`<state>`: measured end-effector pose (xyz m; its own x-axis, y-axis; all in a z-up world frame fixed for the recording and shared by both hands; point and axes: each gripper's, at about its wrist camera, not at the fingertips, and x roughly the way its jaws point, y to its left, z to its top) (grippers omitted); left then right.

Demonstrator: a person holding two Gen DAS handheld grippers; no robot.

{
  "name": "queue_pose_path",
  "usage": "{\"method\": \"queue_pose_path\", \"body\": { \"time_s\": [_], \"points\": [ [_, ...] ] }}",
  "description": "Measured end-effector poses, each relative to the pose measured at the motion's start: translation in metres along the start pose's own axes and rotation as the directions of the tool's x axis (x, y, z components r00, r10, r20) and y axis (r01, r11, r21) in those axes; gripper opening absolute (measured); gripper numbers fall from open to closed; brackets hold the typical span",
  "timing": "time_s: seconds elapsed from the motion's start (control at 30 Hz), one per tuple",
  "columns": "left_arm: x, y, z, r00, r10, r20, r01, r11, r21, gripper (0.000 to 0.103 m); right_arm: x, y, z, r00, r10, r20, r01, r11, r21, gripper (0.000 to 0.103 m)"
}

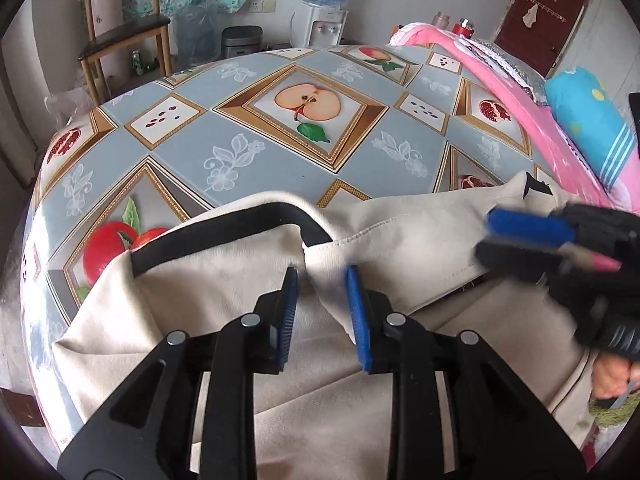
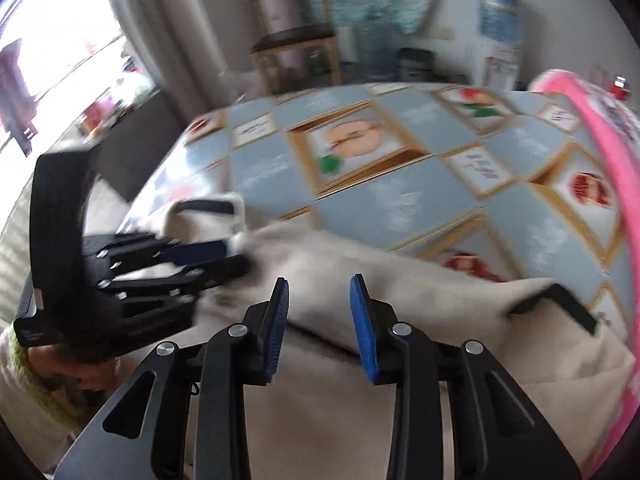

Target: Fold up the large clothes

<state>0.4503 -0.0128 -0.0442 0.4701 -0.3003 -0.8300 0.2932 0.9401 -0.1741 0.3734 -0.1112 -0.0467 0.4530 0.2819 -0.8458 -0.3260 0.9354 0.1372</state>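
Observation:
A large cream garment (image 1: 224,280) with black trim (image 1: 280,208) lies bunched at the near edge of the table (image 1: 280,148), which has a fruit-patterned cover. My left gripper (image 1: 320,280) is open, with a raised fold of the cream cloth running up between its blue pads; the pads do not clamp it. At the right, blurred, my right gripper (image 1: 486,236) sits over the garment's upper edge. In the right wrist view my right gripper (image 2: 320,284) is open over the cream garment (image 2: 400,280) with nothing gripped, and the left gripper (image 2: 240,256) points in from the left.
A pink blanket (image 1: 520,92) and a blue patterned bundle (image 1: 588,120) run along the table's right side. A wooden chair (image 1: 124,36) and a water dispenser (image 1: 324,8) stand behind the table. A person's hand (image 1: 612,376) holds the right gripper's handle.

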Motion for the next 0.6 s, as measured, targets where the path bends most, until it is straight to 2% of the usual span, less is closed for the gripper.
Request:
{"method": "queue_pose_path", "body": {
  "time_s": [0.03, 0.1, 0.2, 0.27, 0.3, 0.4, 0.5, 0.6],
  "points": [
    [0.001, 0.001, 0.0, 1.0, -0.004, -0.001, 0.004, 1.0, -0.003, 0.026, 0.01, 0.004, -0.002, 0.999, -0.017, -0.032, 0.016, 1.0, -0.021, 0.033],
    [-0.003, 0.004, 0.0, 1.0, -0.011, 0.006, 0.011, 1.0, -0.021, 0.026, 0.013, 0.009, -0.007, 0.999, -0.032, -0.033, 0.031, 0.999, -0.036, 0.034],
    [-0.02, 0.002, 0.001, 0.996, -0.037, 0.084, 0.038, 0.999, -0.011, 0.024, 0.012, 0.016, -0.009, 0.997, -0.063, -0.039, 0.061, 0.997, -0.055, 0.034],
    [-0.024, -0.004, 0.002, 0.993, -0.065, 0.099, 0.063, 0.998, 0.017, 0.024, 0.013, 0.019, -0.009, 0.996, -0.078, -0.031, 0.076, 0.996, -0.056, 0.034],
    [-0.02, -0.011, 0.003, 0.995, -0.056, 0.081, 0.053, 0.998, 0.04, 0.024, 0.014, 0.019, -0.01, 0.996, -0.082, -0.028, 0.08, 0.995, -0.052, 0.035],
    [0.003, -0.023, 0.001, 0.999, 0.042, -0.004, -0.042, 0.994, 0.099, 0.025, 0.011, 0.019, -0.013, 0.995, -0.098, -0.022, 0.097, 0.993, -0.062, 0.035],
    [0.003, -0.024, 0.0, 0.998, 0.056, -0.008, -0.055, 0.993, 0.107, 0.026, -0.004, 0.016, -0.018, 0.994, -0.109, -0.004, 0.108, 0.992, -0.068, 0.035],
    [0.001, -0.019, -0.001, 0.999, 0.043, -0.008, -0.042, 0.995, 0.093, 0.026, -0.021, -0.004, -0.021, 0.982, -0.186, 0.037, 0.186, 0.983, -0.005, 0.035]
  ]
}}
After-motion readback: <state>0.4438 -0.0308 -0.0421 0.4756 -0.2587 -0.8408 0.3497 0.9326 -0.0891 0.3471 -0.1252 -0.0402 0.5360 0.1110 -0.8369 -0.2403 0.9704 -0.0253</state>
